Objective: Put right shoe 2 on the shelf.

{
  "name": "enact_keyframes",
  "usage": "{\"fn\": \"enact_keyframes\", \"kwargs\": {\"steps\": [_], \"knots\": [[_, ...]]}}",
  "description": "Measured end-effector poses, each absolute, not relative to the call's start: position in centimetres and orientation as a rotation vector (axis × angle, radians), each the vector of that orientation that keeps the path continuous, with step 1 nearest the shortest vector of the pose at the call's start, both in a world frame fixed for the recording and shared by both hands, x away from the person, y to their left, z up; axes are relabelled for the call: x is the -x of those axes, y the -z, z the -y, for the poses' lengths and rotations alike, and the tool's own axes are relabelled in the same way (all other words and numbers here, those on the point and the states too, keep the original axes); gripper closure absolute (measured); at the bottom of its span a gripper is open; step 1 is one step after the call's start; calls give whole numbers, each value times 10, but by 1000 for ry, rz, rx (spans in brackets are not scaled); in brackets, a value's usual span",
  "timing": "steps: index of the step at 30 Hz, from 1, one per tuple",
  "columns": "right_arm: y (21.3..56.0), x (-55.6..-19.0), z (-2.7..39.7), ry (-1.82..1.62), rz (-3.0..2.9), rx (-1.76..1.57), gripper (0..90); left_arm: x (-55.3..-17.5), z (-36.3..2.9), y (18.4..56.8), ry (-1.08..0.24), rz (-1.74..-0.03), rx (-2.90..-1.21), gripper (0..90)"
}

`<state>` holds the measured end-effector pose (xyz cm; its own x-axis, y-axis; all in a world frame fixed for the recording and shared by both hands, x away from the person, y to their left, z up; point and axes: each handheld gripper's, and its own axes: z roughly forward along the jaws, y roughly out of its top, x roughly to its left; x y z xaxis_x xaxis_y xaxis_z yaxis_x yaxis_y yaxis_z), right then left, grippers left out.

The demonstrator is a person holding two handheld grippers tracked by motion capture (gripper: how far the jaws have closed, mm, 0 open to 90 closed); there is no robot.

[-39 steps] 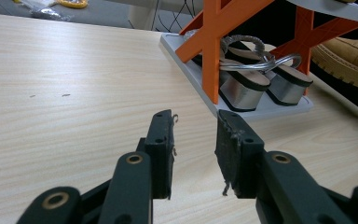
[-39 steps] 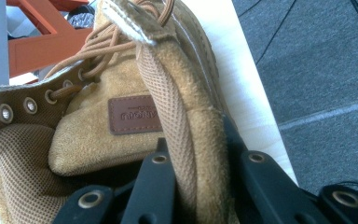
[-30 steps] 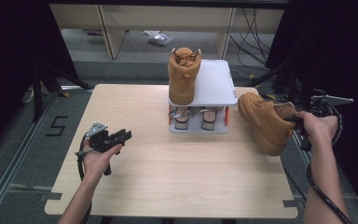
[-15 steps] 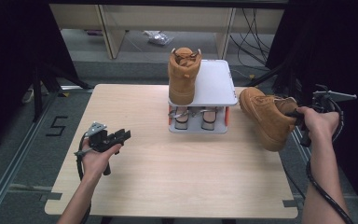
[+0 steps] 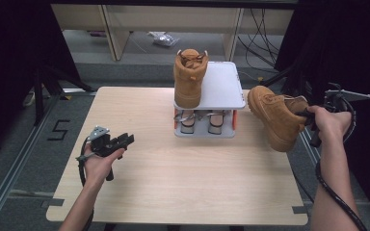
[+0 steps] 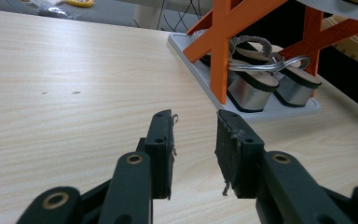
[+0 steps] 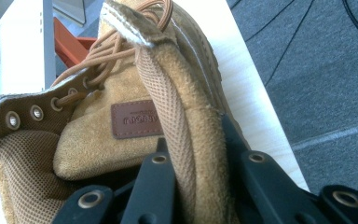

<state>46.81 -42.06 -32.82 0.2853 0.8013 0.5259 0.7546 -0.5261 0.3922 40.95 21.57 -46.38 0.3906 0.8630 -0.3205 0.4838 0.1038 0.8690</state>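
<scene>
High view | boot (image 5: 275, 115) lifted higher, nearer rack (image 5: 217, 91) | right gripper (image 5: 309, 114) clamped

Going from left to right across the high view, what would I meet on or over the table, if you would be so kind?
left gripper → boot on the rack → rack → held boot → right gripper

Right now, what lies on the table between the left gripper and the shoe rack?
Nothing: in the high view the tabletop is bare wood between the left gripper and the shoe rack. The left gripper view shows the same bare stretch ahead of its open jaws.
</scene>
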Motion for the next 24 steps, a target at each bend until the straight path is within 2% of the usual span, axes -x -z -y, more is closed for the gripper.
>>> {"fn": "enact_keyframes", "kwargs": {"steps": [24], "knots": [[310,-475,418,-1129,-1448,-2451,813,-409,-217,464,-431,-1249,-1536,656]]}}
